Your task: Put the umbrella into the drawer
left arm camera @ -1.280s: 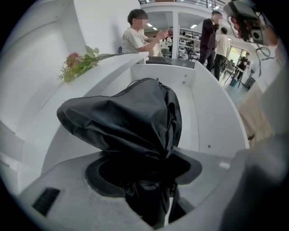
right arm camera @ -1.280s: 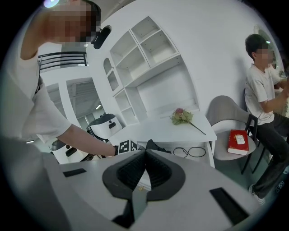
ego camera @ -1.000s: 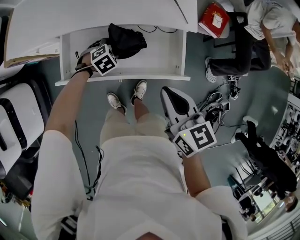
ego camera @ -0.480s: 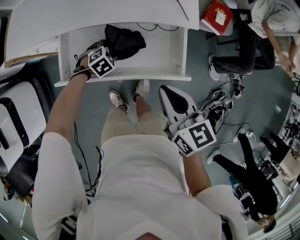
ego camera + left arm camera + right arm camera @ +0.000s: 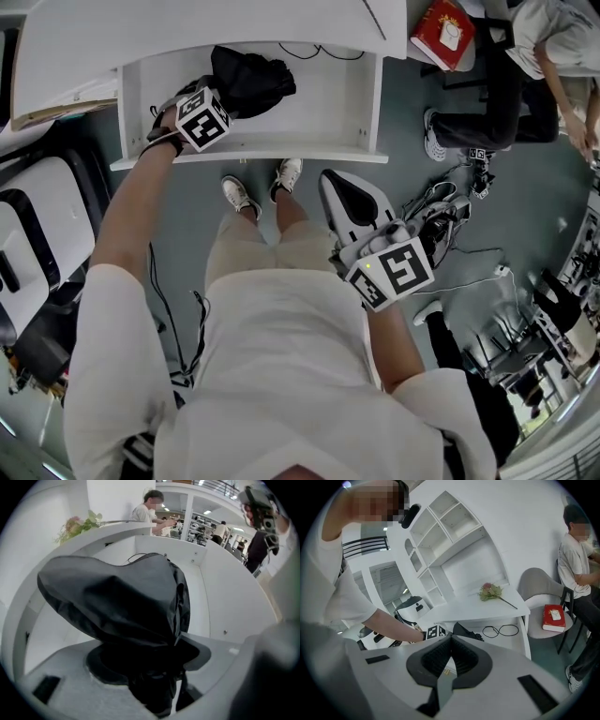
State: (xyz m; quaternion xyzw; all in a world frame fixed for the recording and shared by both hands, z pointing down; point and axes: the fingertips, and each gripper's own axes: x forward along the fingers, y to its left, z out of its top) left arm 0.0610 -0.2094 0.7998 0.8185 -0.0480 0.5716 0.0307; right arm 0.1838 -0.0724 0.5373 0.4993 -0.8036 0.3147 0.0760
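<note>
The black folded umbrella (image 5: 248, 80) lies at the back left of the open white drawer (image 5: 244, 155). My left gripper (image 5: 214, 101) reaches down into the drawer at the umbrella's near end. In the left gripper view the umbrella (image 5: 122, 602) bulges over the jaws, and its dark end fills the gap of the left gripper (image 5: 159, 667). Those jaws are opening with the umbrella still between them. My right gripper (image 5: 375, 248) hangs beside my right hip, outside the drawer. In its own view the right gripper (image 5: 450, 641) is shut, with nothing between the pads.
A thin black cable (image 5: 328, 52) lies at the drawer's back right. The white desk top (image 5: 187, 28) overhangs the drawer. A red book (image 5: 448, 28) rests on a chair, next to a seated person (image 5: 525, 56). A white-and-black device (image 5: 352, 202) stands on the floor by my right leg.
My left gripper and the umbrella have stayed in the same spot in the drawer. The right gripper has not moved. A person in dark clothes at the lower right has walked on.
</note>
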